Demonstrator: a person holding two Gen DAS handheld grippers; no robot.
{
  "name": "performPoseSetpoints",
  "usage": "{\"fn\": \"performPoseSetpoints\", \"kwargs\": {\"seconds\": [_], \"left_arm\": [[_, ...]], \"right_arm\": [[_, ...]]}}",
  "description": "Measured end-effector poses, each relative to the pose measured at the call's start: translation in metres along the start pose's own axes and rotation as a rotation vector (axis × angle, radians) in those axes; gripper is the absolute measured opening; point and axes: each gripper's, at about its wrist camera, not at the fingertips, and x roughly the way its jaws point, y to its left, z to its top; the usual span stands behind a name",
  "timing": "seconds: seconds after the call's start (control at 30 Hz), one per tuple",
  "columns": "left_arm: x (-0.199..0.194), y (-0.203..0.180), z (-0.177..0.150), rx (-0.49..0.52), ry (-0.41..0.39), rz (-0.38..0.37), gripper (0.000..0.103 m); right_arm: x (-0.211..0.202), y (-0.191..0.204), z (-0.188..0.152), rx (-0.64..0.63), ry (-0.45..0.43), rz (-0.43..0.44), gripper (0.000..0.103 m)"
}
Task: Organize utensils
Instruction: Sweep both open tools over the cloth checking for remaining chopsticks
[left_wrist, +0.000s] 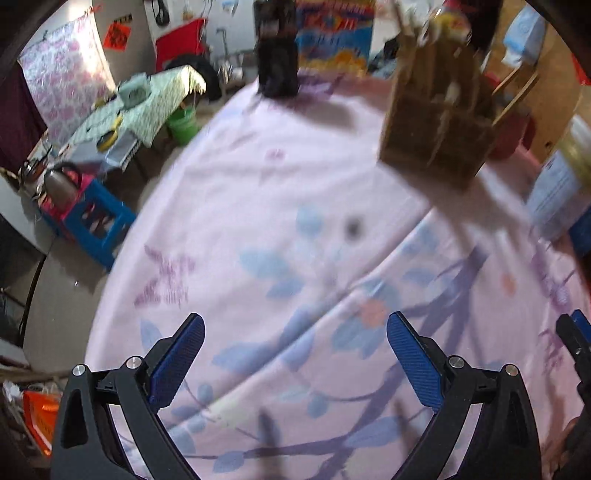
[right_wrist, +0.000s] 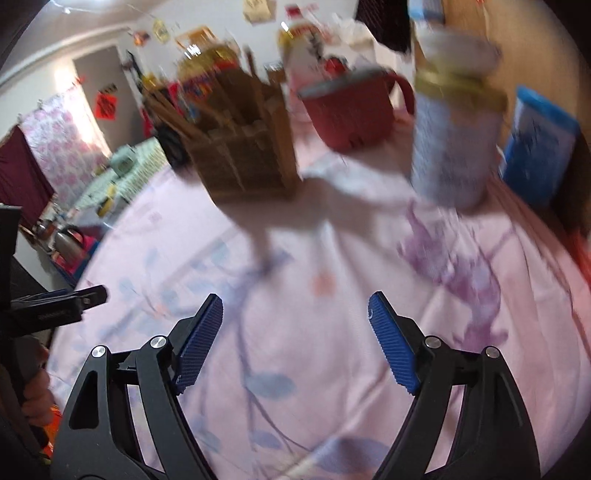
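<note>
A wooden utensil holder (left_wrist: 439, 122) with slotted compartments stands at the far right of the round table in the left wrist view, with chopsticks sticking out of it. It also shows in the right wrist view (right_wrist: 243, 147), upper left of centre. My left gripper (left_wrist: 295, 332) is open and empty, low over the pink floral tablecloth (left_wrist: 280, 206). My right gripper (right_wrist: 295, 314) is open and empty over the same cloth (right_wrist: 332, 350). No loose utensil shows on the cloth. Both views are blurred by motion.
A red cup with a handle (right_wrist: 354, 107), a tall labelled jar (right_wrist: 458, 129) and a blue box (right_wrist: 539, 147) stand behind and right of the holder. A dark object (left_wrist: 277, 48) stands at the table's far edge. A blue stool with a kettle (left_wrist: 74, 199) is on the floor to the left.
</note>
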Motion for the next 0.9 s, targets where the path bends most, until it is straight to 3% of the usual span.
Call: {"fn": "performPoseSetpoints", "kwargs": {"seconds": [0.27, 0.43, 0.63, 0.9], "left_arm": [[0.036, 0.007, -0.03, 0.049, 0.035, 0.041, 0.097], [0.042, -0.001, -0.037, 0.074, 0.008, 0.046, 0.097], [0.045, -0.004, -0.036, 0.047, -0.014, 0.02, 0.097], [0.054, -0.012, -0.027, 0.051, -0.076, -0.027, 0.099]], "right_arm": [[0.022, -0.004, -0.028, -0.067, 0.063, -0.081, 0.08], [0.035, -0.008, -0.03, -0.119, 0.084, -0.071, 0.085], [0.052, -0.016, -0.023, -0.143, 0.091, -0.047, 0.085], [0.059, -0.015, -0.026, -0.156, 0.104, -0.072, 0.098]]}}
